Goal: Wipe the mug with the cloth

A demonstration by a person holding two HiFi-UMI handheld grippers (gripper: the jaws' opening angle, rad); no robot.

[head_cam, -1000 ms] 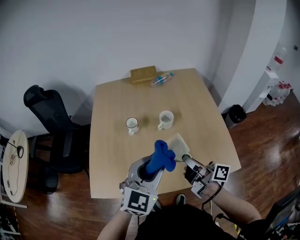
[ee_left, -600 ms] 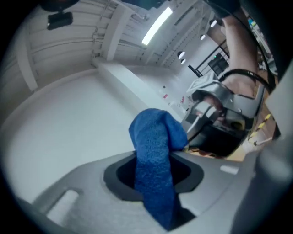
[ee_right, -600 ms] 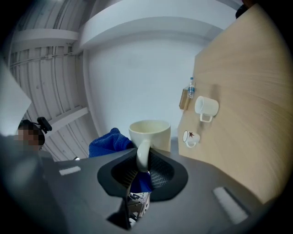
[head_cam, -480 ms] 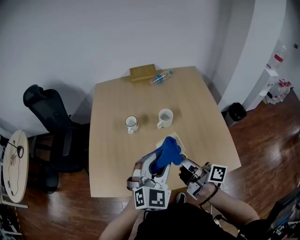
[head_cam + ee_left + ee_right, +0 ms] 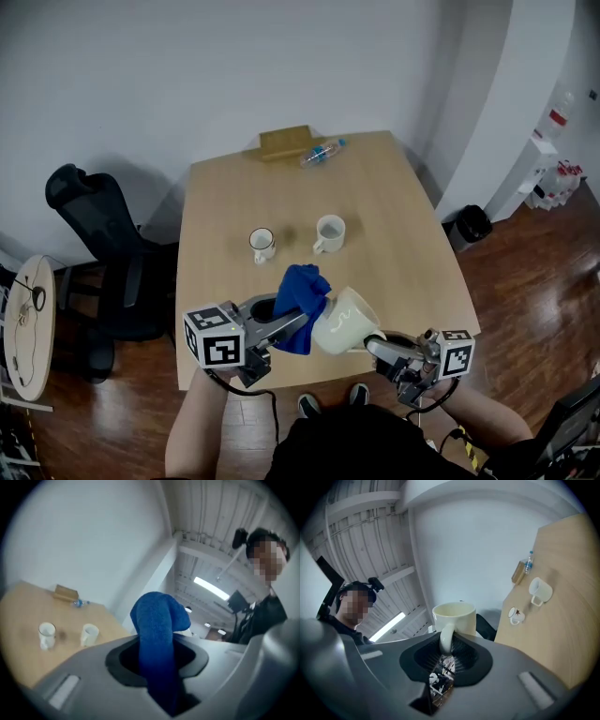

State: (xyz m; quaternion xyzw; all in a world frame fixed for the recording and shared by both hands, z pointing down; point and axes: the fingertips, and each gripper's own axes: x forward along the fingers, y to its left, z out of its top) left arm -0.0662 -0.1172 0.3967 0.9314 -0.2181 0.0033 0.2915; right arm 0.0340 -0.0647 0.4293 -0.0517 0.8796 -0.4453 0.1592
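Mug (image 5: 345, 321), cream, one: held off the table (image 5: 403, 225) above its near edge, tipped on its side, carried by the handle alone. Right claw (image 5: 371, 345): clamped on that handle, nothing else in it. Cloth (image 5: 300, 295), blue, one: bunched and standing out of the left claw (image 5: 296, 324), which grips its lower end; its free fold looks to lie against the mug's wall. Spare mugs (image 5: 329, 235), two: upright at mid-table, well apart from the work; leave them out. Handling, as judged: you hold the mug by a thin handle, so it will likely swing if you push hard. Press the cloth lightly and sweep around the wall, rolling your right wrist to bring fresh surface to it rather than chasing it with the left. Keep the fold, not the claw tips, on the glaze. Take the rim and inside too, while the mouth is within reach.
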